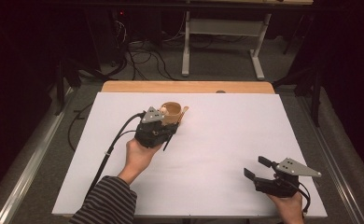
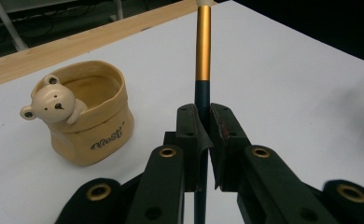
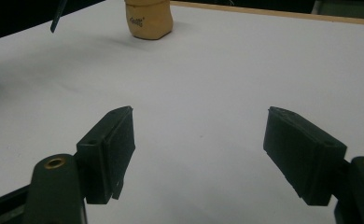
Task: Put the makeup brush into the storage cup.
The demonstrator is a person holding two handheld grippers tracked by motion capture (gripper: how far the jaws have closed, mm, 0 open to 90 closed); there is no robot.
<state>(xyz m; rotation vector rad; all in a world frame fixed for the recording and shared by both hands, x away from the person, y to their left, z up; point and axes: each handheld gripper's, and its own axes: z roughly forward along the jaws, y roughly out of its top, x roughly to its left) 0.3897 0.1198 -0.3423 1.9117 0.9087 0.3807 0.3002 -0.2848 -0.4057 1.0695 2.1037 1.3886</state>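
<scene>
Looking down from the high view, the left gripper [image 1: 164,122] sits just beside a tan bear pot [image 1: 173,113] near the far edge of the white table sheet [image 1: 217,154], with a slim pen [image 1: 185,111] angled up past the pot's rim. Well apart from the pot, at the near right corner, the right gripper [image 1: 257,167] hangs with its jaws spread and nothing between them.

Along the left gripper view, the jaws are clenched on the pen [image 2: 202,70], a dark barrel with a gold upper section, held upright. The bear pot [image 2: 84,116] stands to the left of the pen, open mouth up, a small bear figure leaning over its rim; the pen's tip is not yet over that mouth.

From the right gripper view, the jaws stand wide apart over bare sheet, the pot [image 3: 148,17] far ahead.

Judging by this, the pick-up is done; carrying the pen over the pot and dropping it in appears to remain.
</scene>
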